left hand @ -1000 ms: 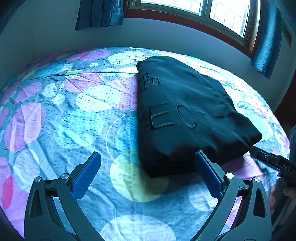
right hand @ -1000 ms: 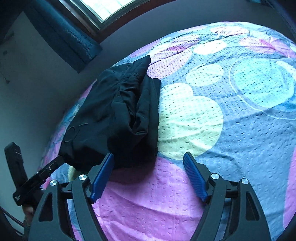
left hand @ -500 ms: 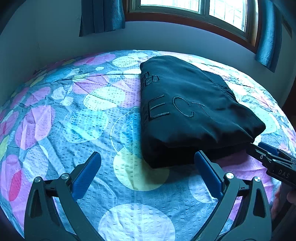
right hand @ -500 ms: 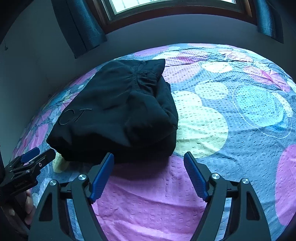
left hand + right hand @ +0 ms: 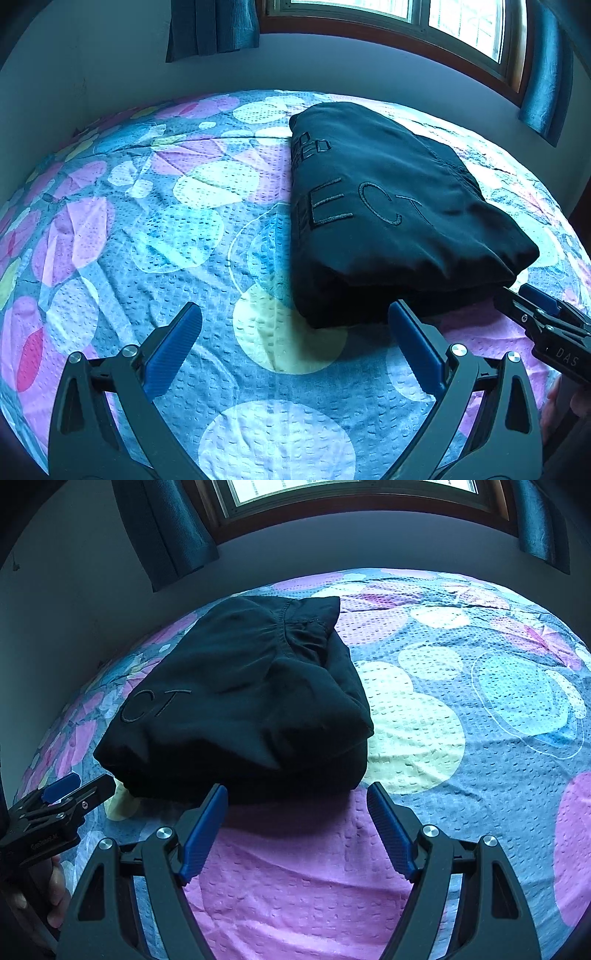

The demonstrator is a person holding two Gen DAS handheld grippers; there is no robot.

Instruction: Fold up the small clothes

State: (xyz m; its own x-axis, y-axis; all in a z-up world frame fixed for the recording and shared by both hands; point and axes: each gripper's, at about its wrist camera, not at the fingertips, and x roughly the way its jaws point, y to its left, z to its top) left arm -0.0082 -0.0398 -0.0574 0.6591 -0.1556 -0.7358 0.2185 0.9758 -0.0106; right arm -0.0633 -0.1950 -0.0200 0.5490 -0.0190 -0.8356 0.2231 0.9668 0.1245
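- Right now the black garment (image 5: 388, 218) lies folded into a thick bundle on the patterned bedspread (image 5: 166, 236), stitched letters on its top face; in the left wrist view it sits right of centre, toward the far side of the bed.
- Its near edge is a stacked fold, several layers thick, and it lies just ahead of both grippers; its left edge runs straight away toward the wall.
- From the right wrist view, the same garment (image 5: 240, 701) shows a gathered seam at its far end, and its right edge drops rounded onto the spread.
- The left gripper (image 5: 295, 325) has its jaws spread wide with nothing between them; its right blue pad lies just beside the garment's near edge, whether touching I cannot tell.
- The right gripper (image 5: 297, 805) is likewise released and empty, its left pad at the garment's near edge, its right pad over bare pink cloth.
- Open bedspread stretches wide to the left of the garment in the left wrist view and to the right in the right wrist view.
- Beyond the bed's far edge stands the wall (image 5: 332, 70), with a window (image 5: 351, 491) and dark curtains (image 5: 214, 26).
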